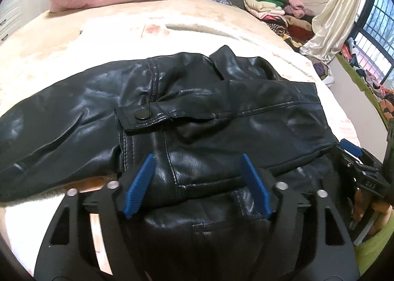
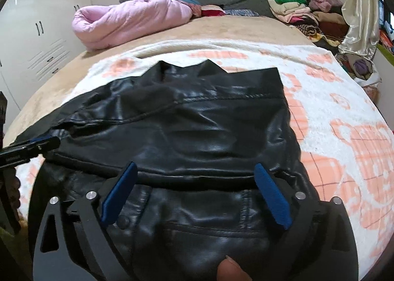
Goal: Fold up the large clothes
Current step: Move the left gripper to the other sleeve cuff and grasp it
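Both claws, left and right, gape over jacket.

Daylight from the window at the right edge washes the room in soft, even light. Pale glare streaks the black leather jacket, whose folds stay dark. Fisheye distortion bows the bed behind the jacket, black vignette rings both pictures, and nearby surfaces look slightly smeared.

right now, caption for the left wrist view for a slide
Left gripper, jaws open, over a black leather jacket on a bed.
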Action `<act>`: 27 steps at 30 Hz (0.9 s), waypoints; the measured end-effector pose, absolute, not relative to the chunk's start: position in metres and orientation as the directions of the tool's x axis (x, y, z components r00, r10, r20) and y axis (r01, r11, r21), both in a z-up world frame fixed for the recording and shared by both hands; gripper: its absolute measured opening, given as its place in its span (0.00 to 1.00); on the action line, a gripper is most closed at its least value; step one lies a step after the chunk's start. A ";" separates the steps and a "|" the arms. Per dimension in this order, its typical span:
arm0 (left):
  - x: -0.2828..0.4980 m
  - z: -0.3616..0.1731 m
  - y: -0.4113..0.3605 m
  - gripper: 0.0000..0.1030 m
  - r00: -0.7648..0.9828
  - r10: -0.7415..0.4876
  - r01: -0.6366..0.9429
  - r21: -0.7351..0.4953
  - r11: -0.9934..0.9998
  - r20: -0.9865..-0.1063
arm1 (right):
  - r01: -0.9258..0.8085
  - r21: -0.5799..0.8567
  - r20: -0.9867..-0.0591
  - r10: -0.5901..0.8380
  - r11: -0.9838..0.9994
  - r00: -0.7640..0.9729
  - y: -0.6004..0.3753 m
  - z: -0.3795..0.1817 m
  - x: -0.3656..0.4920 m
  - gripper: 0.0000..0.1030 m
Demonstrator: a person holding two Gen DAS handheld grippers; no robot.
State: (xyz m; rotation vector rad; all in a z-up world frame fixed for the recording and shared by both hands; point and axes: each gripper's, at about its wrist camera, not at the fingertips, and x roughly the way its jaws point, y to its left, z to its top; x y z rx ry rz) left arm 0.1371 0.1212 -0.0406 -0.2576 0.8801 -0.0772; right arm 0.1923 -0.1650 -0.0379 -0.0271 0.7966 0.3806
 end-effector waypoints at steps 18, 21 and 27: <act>0.105 -0.014 0.150 0.91 0.715 -0.055 -0.161 -0.241 0.957 -0.697 | -0.454 0.087 -0.660 0.393 0.887 0.640 -0.104 -0.005 0.174 0.95; 0.099 -0.012 0.159 0.91 0.720 -0.014 -0.202 -0.229 0.952 -0.693 | -0.473 0.086 -0.652 0.408 0.877 0.639 -0.092 0.000 0.173 0.95; 0.089 -0.010 0.181 0.91 0.720 0.039 -0.280 -0.238 0.930 -0.693 | -0.518 0.065 -0.644 0.433 0.853 0.631 -0.063 0.008 0.167 0.95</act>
